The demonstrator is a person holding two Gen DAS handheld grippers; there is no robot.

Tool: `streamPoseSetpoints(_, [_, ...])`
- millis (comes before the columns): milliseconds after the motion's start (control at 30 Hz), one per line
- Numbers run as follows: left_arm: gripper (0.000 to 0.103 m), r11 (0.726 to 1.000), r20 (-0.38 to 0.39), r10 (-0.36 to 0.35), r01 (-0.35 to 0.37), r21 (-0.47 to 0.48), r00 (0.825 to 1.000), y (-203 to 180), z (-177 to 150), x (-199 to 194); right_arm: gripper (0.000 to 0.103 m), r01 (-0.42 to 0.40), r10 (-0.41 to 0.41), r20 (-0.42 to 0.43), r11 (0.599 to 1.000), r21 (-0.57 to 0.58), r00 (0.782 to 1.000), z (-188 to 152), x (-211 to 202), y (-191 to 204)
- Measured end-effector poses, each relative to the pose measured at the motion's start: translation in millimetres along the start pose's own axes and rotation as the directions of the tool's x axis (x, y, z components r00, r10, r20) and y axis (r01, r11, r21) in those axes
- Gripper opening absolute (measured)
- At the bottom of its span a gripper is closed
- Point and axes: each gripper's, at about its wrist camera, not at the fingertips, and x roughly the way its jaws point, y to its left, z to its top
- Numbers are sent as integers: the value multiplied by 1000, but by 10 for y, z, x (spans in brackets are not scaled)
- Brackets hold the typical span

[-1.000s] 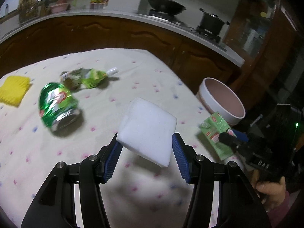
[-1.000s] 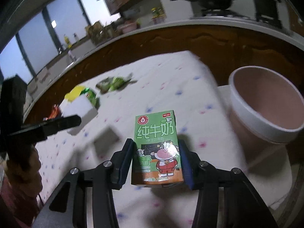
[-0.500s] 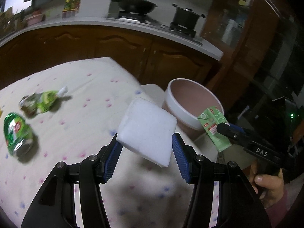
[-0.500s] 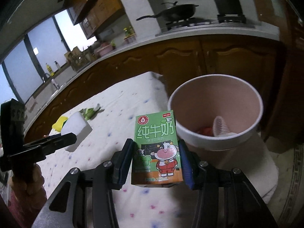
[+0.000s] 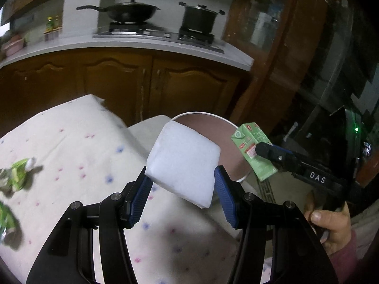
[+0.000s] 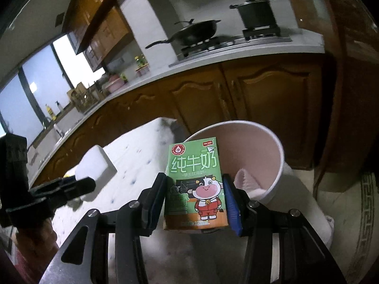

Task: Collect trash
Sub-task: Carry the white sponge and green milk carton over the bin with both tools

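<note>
Bin point(image 6: 276, 165): white rim, pink inside, stands off tabletop point(image 5: 71, 142) edge. Inside: pale ribbed object point(image 6: 246, 179), identity unclear.

Milk carton point(image 6: 195, 184): green, cartoon cow, Chinese characters "纯牛奶", "125mL" at base. Upright, clamped between pads of right hand-held gripper point(image 6: 195, 201), in front of bin rim.

White foam block point(image 5: 182, 163): clamped by left hand-held gripper point(image 5: 182, 196), in front of bin.

"DAS" printed on right hand-held gripper, seen from left wrist view.

Green wrapper point(image 5: 19, 175) on tabletop, left.

Dim kitchen — bright windows point(image 6: 35, 90), blurred, fisheye-bent edges.
</note>
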Motion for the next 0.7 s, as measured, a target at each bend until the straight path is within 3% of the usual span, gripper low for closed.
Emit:
streamPoseSetpoints(400, [54, 999, -85, -25, 29, 41, 996, -270, 330, 665, 48, 13, -12, -16, 999, 38, 1000, 189, 239, -324])
streamPoseSetpoints(700, [58, 998, -135, -27, 34, 46, 991, -303, 330, 924, 48, 11, -8, -41, 998, 68, 999, 224, 373, -478])
